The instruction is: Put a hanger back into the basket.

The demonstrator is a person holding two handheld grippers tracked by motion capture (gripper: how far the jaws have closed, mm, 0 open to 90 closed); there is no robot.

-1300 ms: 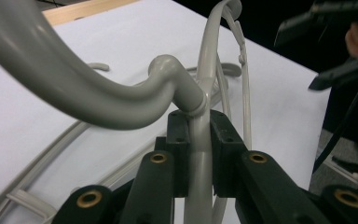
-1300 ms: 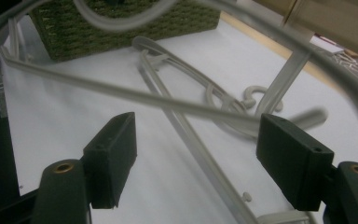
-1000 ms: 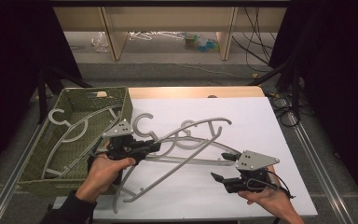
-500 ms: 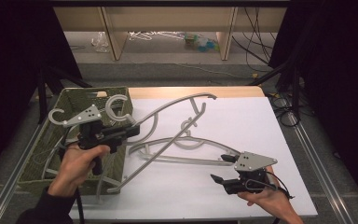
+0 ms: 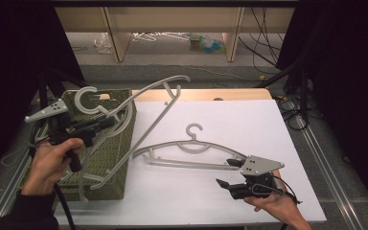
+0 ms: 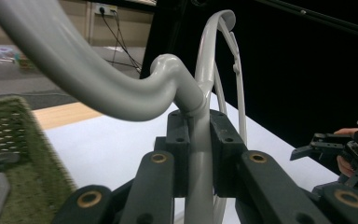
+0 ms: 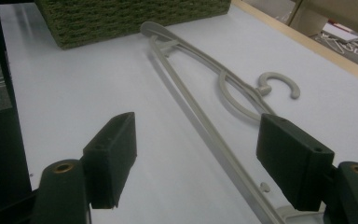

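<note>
Left gripper [image 5: 106, 123] at the table's 9 o'clock, over the green woven basket [image 5: 110, 172]. Jaws clamped tight on the neck of a grey plastic hanger [image 5: 139, 103], just below its hook; the left gripper view shows both pads pressed against the neck [image 6: 196, 135]. Hanger is lifted clear of the table. Hook curls toward 10 o'clock over the basket's far rim, one arm rises toward 1 o'clock, the other drops toward 6 o'clock along the basket's near right corner. More grey hangers lie inside the basket.

Centre: second hanger [image 5: 187, 155] lies flat on the white table top [image 5: 249, 115], hook pointing to 12 o'clock. Long axis runs roughly 9 to 3 o'clock.

Right gripper [image 5: 225, 184] at 5 o'clock, resting low near the table's front edge, jaws spread wide, nothing between them. In the right gripper view the flat hanger [image 7: 200, 114] runs lengthwise between the open pads, from beside the right pad toward 11 o'clock, hook [image 7: 279, 84] at 1 o'clock. Judgement: the right hand is much the nearer to this hanger; its right end lies just beside the gripper, so a short reach and close would take it. The held hanger likely goes down into the basket.

Surface: matte white sheet over a wood-edged table. Room: black curtains both sides, pale shelving beyond with clutter on the floor, cables at 2 o'clock.
</note>
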